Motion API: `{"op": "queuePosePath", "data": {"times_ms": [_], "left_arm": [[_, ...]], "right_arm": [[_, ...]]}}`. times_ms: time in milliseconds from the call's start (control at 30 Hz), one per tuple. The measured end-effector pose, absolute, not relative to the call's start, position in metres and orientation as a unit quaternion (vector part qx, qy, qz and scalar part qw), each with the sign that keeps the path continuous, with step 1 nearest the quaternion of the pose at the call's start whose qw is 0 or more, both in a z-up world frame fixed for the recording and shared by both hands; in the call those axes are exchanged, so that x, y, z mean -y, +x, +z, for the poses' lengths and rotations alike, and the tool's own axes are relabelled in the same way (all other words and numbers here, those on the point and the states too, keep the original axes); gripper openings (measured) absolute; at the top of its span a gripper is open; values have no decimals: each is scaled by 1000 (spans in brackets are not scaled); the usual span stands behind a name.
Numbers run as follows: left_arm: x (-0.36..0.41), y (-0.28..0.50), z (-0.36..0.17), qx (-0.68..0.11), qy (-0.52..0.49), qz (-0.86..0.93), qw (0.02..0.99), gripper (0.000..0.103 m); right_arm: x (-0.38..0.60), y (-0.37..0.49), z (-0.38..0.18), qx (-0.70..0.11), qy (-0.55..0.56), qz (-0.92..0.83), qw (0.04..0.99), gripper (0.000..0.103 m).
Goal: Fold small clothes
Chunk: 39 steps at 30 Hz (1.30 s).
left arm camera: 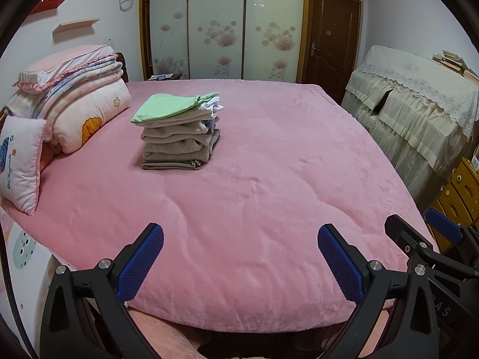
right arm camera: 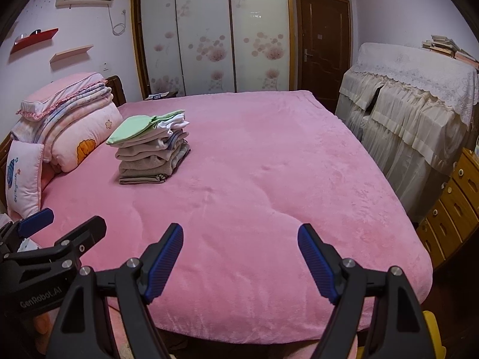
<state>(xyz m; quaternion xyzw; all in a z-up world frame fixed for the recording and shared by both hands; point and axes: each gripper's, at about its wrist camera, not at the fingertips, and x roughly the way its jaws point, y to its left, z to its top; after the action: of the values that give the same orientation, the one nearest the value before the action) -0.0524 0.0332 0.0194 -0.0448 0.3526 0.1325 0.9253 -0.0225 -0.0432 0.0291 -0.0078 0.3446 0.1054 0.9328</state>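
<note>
A stack of folded small clothes (left arm camera: 179,133) stands on the pink bed (left arm camera: 254,209), far left of centre, with a light green piece on top and beige and brown pieces below. It also shows in the right wrist view (right arm camera: 151,149). My left gripper (left arm camera: 240,236) is open and empty above the near edge of the bed. My right gripper (right arm camera: 240,234) is open and empty beside it, also at the near edge. Each gripper shows at the side of the other's view: the right gripper (left arm camera: 419,230) and the left gripper (right arm camera: 69,221).
Folded quilts and pillows (left arm camera: 71,101) are piled at the bed's left end, with a small pillow (left arm camera: 21,167) in front. A cloth-covered cabinet (left arm camera: 419,104) and a wooden drawer unit (right arm camera: 452,200) stand to the right. Wardrobe doors (left arm camera: 221,24) are behind.
</note>
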Motion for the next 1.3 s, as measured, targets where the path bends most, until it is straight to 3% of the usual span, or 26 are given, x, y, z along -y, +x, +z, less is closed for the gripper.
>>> {"op": "queuePosePath", "data": {"times_ms": [1300], "left_arm": [[-29,-55,9,-369,-66,138,917,102]], "right_arm": [[37,-20,24,-352,-21,101,930,80]]}}
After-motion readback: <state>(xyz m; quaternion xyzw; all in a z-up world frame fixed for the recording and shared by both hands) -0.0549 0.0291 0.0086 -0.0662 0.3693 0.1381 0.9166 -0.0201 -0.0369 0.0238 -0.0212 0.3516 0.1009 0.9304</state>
